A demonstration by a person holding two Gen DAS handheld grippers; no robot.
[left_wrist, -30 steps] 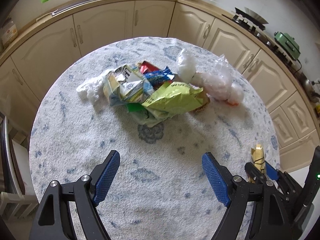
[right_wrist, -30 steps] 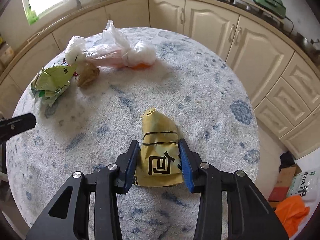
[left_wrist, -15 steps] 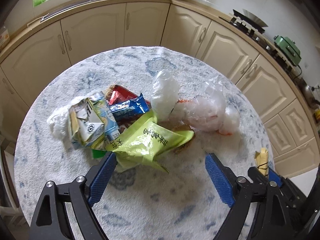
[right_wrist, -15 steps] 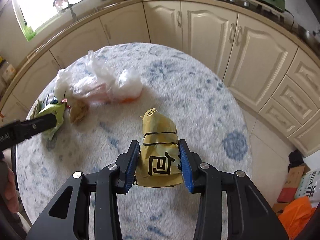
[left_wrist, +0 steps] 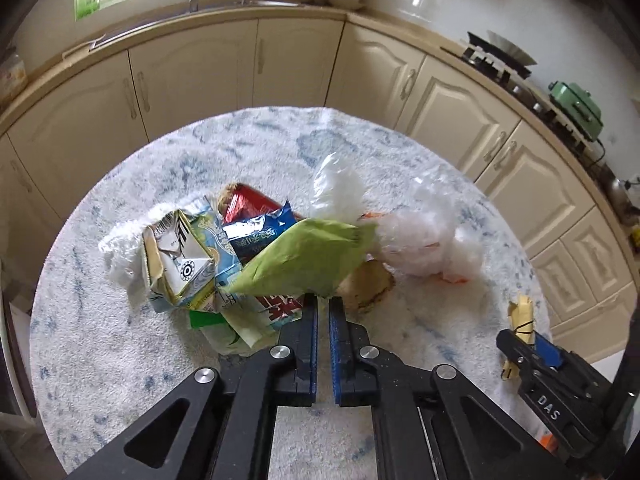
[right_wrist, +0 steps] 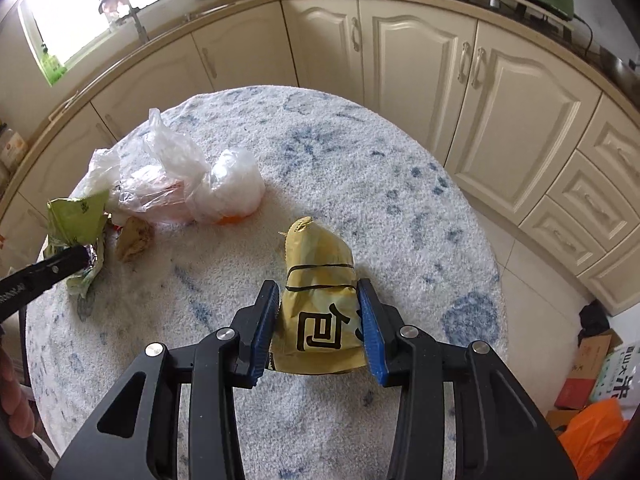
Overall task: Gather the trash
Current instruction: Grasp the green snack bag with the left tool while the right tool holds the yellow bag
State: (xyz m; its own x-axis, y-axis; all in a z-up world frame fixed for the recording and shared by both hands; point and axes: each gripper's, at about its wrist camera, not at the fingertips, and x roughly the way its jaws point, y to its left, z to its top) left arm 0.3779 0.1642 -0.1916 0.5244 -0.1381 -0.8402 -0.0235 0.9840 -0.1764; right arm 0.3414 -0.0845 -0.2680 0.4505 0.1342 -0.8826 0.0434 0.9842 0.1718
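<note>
Trash is heaped on the round table [left_wrist: 120, 360] with its white and blue cloth. My left gripper [left_wrist: 323, 300] is closing, its jaws nearly touching, pinched on the near edge of a green snack bag [left_wrist: 308, 256], which tilts up from the heap. Around it lie a flattened milk carton [left_wrist: 176, 256], a blue wrapper [left_wrist: 260, 236], a red wrapper [left_wrist: 244, 204], crumpled clear plastic bags [left_wrist: 420, 240] and a brown scrap [left_wrist: 368, 284]. My right gripper [right_wrist: 318, 286] is shut on a yellow packet [right_wrist: 320, 264] with black print, above the table's near right part.
Cream cupboards [right_wrist: 420, 60] curve round behind the table, with a sink and window at the back left and a stove at the back right. On the floor at the right lie an orange bag [right_wrist: 592, 432] and cardboard boxes [right_wrist: 596, 356]. A person's hand [right_wrist: 12, 400] shows at the left edge.
My left gripper moved forward to the heap and its jaws went from wide open to shut on the green bag's edge, which lifted. The right gripper shifted across the table, still holding the yellow packet.
</note>
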